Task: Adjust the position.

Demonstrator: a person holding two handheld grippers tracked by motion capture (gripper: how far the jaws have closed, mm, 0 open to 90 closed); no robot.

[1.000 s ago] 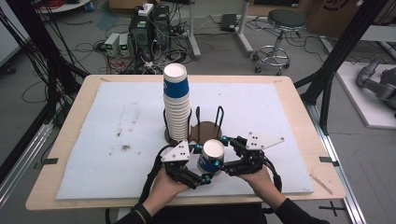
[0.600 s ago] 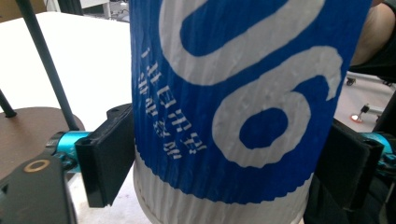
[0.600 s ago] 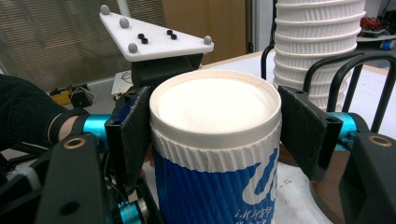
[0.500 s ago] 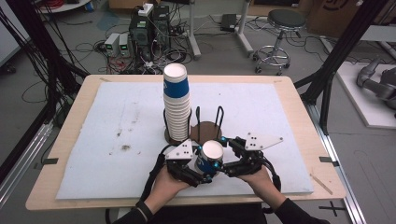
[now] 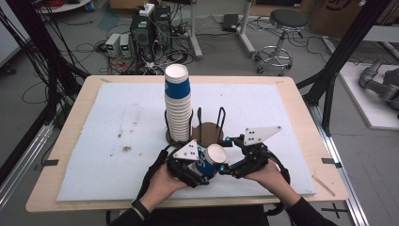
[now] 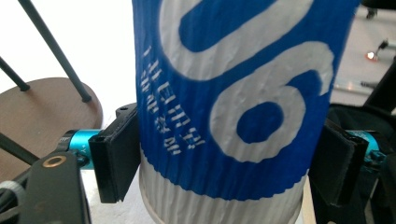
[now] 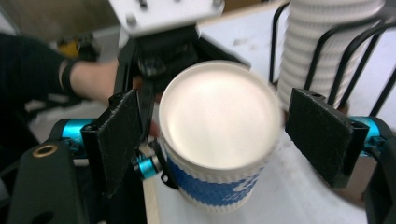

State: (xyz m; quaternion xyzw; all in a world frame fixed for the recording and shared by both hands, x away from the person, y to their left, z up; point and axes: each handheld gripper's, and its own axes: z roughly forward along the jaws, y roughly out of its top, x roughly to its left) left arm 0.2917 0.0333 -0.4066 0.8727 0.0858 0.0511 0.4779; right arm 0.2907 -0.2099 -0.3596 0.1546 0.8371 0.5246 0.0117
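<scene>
A blue and white paper cup (image 5: 210,160) is held tilted above the table's near edge, its white bottom towards the right gripper. My left gripper (image 5: 200,168) is shut on it. Its jaws have just been closing, and in the left gripper view both pads (image 6: 115,163) press the cup's ribbed wall (image 6: 233,102). My right gripper (image 5: 229,165) is open. Its jaws have just been opening, and in the right gripper view they stand clear on both sides of the cup (image 7: 217,116). A tall stack of the same cups (image 5: 178,106) stands in a black wire rack.
The rack's round brown base (image 5: 210,133) with its upright black wire loops lies just beyond the hands. A white mat (image 5: 117,136) covers the wooden table. Cables, equipment and a stool (image 5: 282,28) are on the floor past the far edge.
The left gripper's jaws have come in around the cup and now press it. The right gripper's jaws have spread off the cup. Both hands have stayed where they were.
</scene>
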